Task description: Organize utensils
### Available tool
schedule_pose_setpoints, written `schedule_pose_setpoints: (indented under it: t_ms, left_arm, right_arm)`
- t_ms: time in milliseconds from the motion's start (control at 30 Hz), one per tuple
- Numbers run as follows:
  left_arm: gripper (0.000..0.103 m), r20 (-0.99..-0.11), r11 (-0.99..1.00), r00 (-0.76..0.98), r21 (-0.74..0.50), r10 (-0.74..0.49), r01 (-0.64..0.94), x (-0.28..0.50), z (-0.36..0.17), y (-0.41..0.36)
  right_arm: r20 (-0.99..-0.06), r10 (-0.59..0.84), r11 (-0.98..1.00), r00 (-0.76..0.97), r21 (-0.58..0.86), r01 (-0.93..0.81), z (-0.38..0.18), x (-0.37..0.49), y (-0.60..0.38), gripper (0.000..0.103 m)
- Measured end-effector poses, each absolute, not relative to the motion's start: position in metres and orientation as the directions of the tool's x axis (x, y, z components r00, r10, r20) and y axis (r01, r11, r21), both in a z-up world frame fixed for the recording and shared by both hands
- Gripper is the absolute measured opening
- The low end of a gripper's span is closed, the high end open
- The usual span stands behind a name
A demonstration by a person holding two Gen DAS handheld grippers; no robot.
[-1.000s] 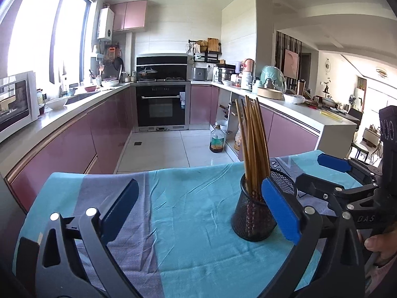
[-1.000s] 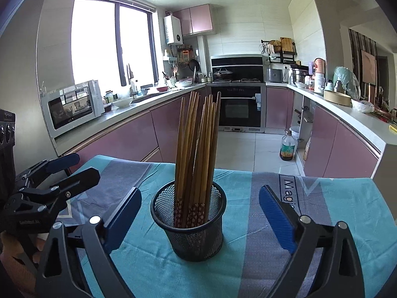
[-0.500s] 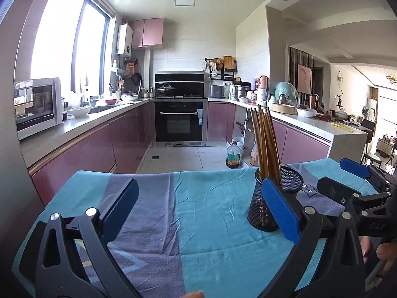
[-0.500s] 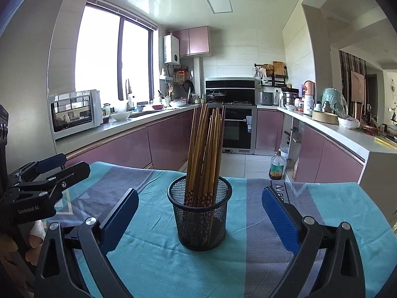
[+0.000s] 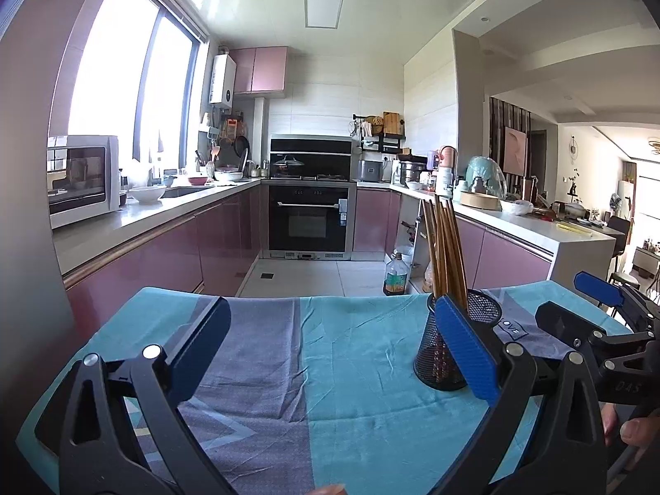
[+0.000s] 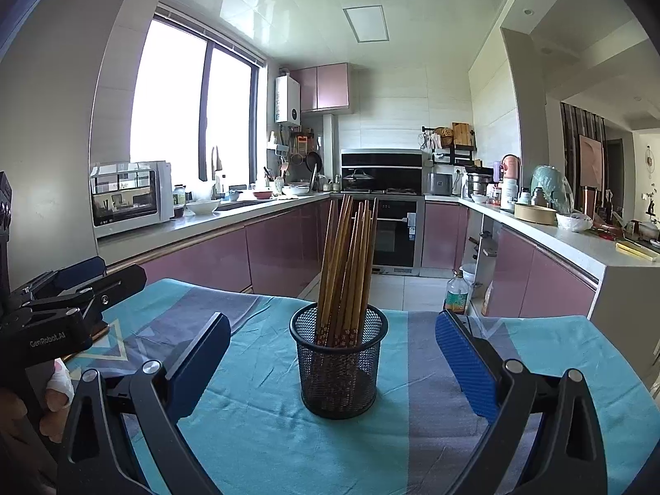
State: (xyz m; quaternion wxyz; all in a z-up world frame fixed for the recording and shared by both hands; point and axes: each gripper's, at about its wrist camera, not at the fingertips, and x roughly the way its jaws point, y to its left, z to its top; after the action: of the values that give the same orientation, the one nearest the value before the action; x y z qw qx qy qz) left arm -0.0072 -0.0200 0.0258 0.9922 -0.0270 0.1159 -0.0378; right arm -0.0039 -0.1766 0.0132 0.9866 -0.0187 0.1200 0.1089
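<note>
Black wire-mesh cylindrical holder (image 6: 339, 365): stands upright on the table, on the teal band of the cloth, toward the table's far edge and nearer its right side as the left wrist view shows it (image 5: 453, 346).

Brown wooden chopsticks (image 6: 348, 264): one bundle, standing in the holder, patterned ends down, tops fanned and leaning slightly.

Teal and grey-purple striped tablecloth (image 6: 264, 433): covers the whole table top, lightly creased.

Right gripper (image 6: 332, 365), black frame with blue pads: jaws spread wide, one to each side of the holder, touching nothing; the holder sits just beyond and between the pads.

Left gripper (image 5: 330, 359), same make: jaws spread wide over bare cloth, holding nothing; the holder stands behind its right-hand pad.

Person's hand (image 5: 627, 433): fingertips visible on the right gripper's handle at the right edge of the left wrist view.

White microwave oven (image 6: 130, 198): on the kitchen counter at left, well apart from the table.
</note>
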Motion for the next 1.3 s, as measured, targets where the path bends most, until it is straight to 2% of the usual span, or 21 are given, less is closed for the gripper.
schedule_pose_setpoints:
  t_ms: [1300]
  left_arm:
    - [0.098, -0.206, 0.997, 0.976, -0.05, -0.067, 0.058, -0.017, 0.03, -0.027]
  right_arm:
    - [-0.22, 0.227, 0.973, 0.949, 0.002, -0.232, 0.015, -0.007, -0.177, 0.096]
